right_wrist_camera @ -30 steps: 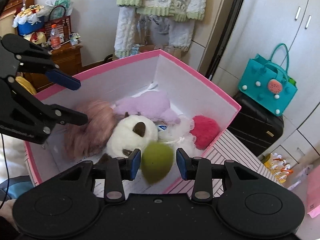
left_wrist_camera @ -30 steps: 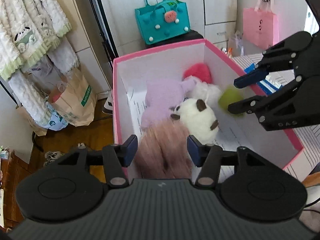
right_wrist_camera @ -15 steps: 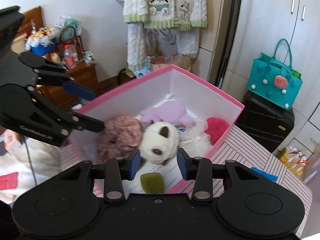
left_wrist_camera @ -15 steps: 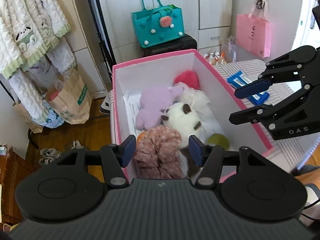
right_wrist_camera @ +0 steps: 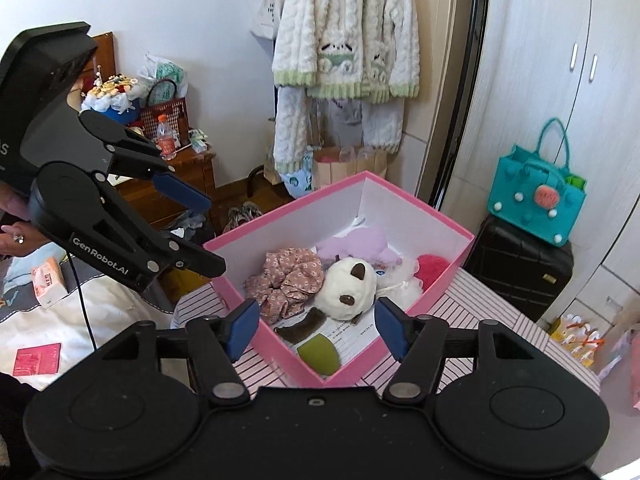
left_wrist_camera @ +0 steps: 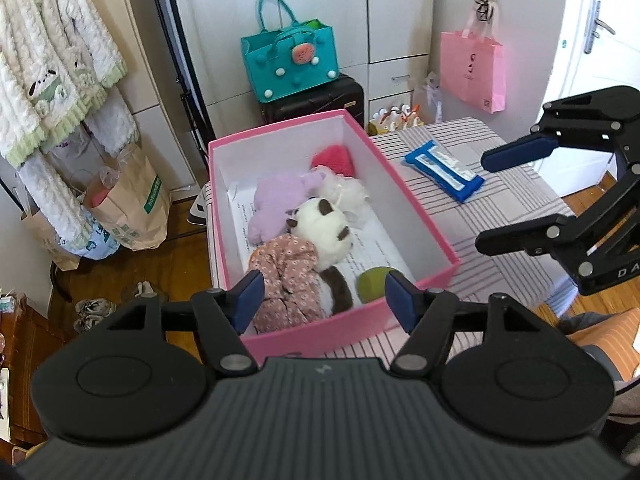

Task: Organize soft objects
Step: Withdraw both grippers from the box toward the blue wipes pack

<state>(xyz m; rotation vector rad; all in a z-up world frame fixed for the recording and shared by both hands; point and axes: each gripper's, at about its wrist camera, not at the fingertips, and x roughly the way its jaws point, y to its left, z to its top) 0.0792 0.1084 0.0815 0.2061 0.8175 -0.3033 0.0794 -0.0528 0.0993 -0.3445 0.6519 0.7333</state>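
A pink box (left_wrist_camera: 416, 216) (right_wrist_camera: 448, 276) with white walls stands on a striped surface. Inside lie a floral pink scrunchie (left_wrist_camera: 290, 276) (right_wrist_camera: 288, 280), a white and brown plush (left_wrist_camera: 322, 226) (right_wrist_camera: 348, 288), a lilac plush (left_wrist_camera: 276, 204) (right_wrist_camera: 356, 244), a white fluffy piece (left_wrist_camera: 344, 192), a red fluffy piece (left_wrist_camera: 334, 160) (right_wrist_camera: 432, 268) and a green sponge (left_wrist_camera: 376, 282) (right_wrist_camera: 320, 354). My left gripper (left_wrist_camera: 322, 300) (right_wrist_camera: 200, 232) hangs above the box's near end, jaws opening, nothing between them. My right gripper (right_wrist_camera: 316, 332) (left_wrist_camera: 508, 196) is off the box too, jaws opening and empty.
A blue packet (left_wrist_camera: 442, 170) lies on the striped surface (left_wrist_camera: 492, 208) beside the box. Behind it stand a black suitcase (left_wrist_camera: 316, 100) bearing a teal bag (left_wrist_camera: 290, 62), a pink bag (left_wrist_camera: 472, 68) and paper bags (left_wrist_camera: 128, 204). A person's hand (right_wrist_camera: 12, 236) holds the left gripper.
The scrunchie and the green sponge left the jaws and now lie in the box. Both grippers opened wider, rose and drew back from the box.
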